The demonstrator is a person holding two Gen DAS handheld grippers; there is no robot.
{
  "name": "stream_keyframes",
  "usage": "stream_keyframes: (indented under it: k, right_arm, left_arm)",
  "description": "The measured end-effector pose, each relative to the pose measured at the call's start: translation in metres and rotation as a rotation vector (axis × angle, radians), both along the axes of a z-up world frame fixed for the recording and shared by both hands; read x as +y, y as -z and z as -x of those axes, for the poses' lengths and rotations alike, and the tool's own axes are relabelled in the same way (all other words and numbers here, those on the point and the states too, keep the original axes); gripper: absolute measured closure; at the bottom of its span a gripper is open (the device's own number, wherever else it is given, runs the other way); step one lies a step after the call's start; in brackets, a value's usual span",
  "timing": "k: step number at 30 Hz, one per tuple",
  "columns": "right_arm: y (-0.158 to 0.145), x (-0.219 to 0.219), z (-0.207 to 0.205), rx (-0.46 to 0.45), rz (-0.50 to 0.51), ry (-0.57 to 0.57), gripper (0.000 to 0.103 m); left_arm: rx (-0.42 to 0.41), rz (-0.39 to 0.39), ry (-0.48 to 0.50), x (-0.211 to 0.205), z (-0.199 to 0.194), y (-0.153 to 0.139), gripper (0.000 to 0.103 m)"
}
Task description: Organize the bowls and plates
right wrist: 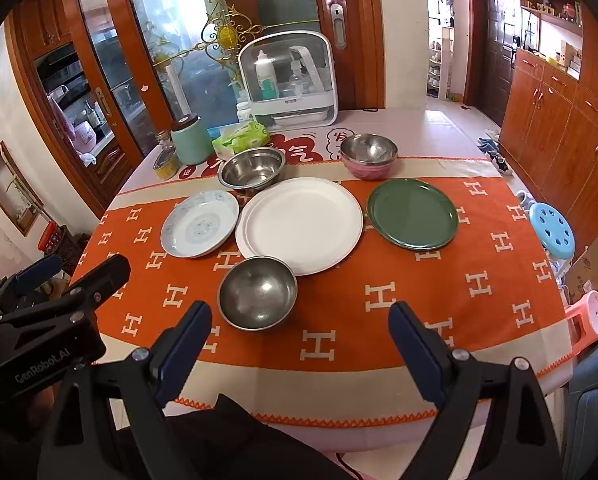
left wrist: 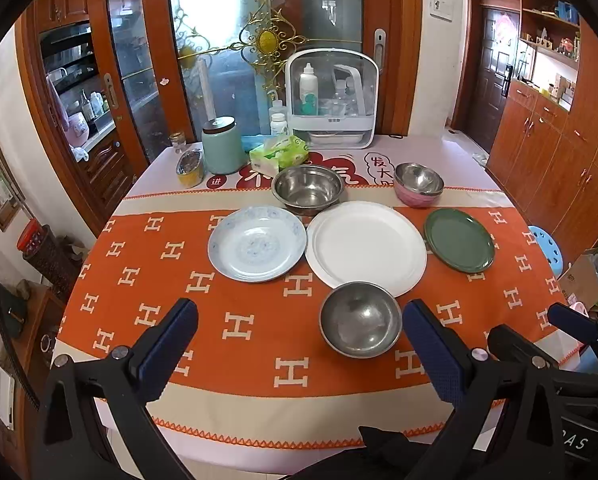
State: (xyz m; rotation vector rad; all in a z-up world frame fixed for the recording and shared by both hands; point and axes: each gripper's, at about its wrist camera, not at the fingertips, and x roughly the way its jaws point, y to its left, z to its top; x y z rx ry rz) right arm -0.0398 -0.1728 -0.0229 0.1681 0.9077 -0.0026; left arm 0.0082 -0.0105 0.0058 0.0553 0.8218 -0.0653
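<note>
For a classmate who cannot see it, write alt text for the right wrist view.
The open right gripper hovers over an orange tablecloth, a small steel bowl nearest. Beyond lie a blue-patterned plate, a white plate and a green plate.

Cloth-covered table (left wrist: 259, 412) under plates (left wrist: 365, 248), bowls (left wrist: 361, 320)

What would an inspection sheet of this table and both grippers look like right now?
Surface: orange tablecloth on the table.
Job's things: patterned plate, white plate, green plate, three steel bowls: near, far, one nested in a pink bowl.
Clutter: tissue pack, green canister, bottle box.
Grippers: left hand-held gripper and right hand-held gripper open, empty.
Cables: nothing seen.
Surroundings: wooden cabinets, blue stool.
</note>
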Motion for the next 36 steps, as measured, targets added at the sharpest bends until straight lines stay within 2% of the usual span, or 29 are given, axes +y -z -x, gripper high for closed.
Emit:
stream_keyframes:
  k: [19,25,36]
  right_arm:
    - [0.004,0.001,0.007,-0.003,-0.001,0.002,0.012]
    - [-0.005,-0.013,-0.016,-0.005,-0.005,0.006,0.012]
    - [0.001,-0.018,-0.014,-0.022,-0.016,0.018,0.012]
  left_arm:
    - [-0.011,0.004,0.000,-0.005,-0.002,-0.004,0.001]
    - [-0.015,0.019,0.011,-0.006,-0.002,-0.004,0.001]
    - [-0.016,0.026,0.016,-0.009,-0.006,-0.003,0.001]
